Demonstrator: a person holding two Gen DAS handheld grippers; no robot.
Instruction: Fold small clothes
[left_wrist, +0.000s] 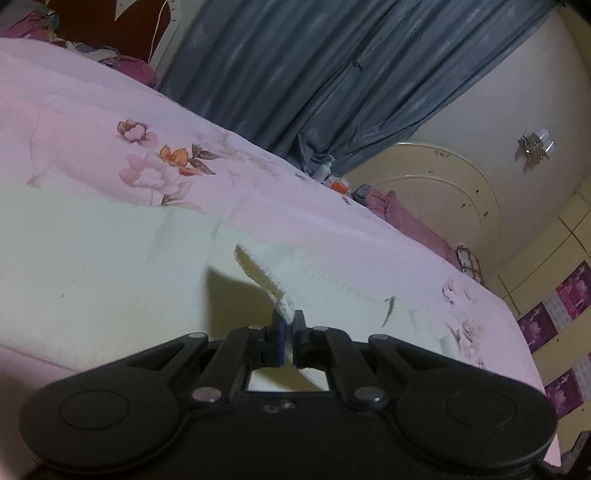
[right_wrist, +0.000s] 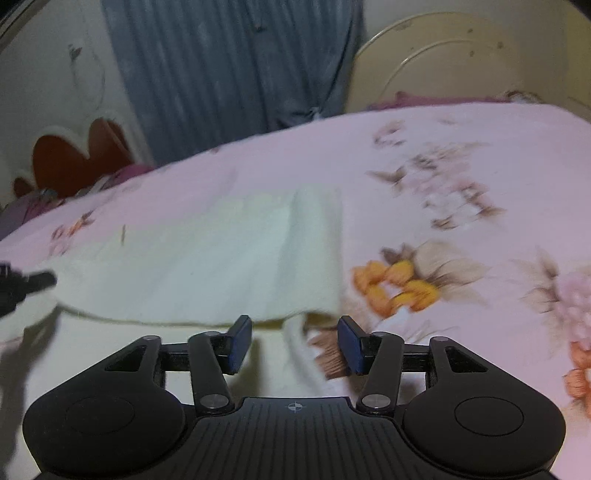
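A cream-white small garment lies spread on the pink floral bedsheet. My left gripper is shut on a ribbed edge strip of the garment and lifts it off the bed. In the right wrist view the garment lies partly folded, its right edge near the middle. My right gripper is open and empty, low over the garment's near edge, fingers either side of a fold. The left gripper shows at the far left edge, at the garment's left end.
Blue curtains hang behind the bed. A cream headboard and purple pillows lie at the bed's far end. A red cushion sits at the other end. The bed edge drops off at right.
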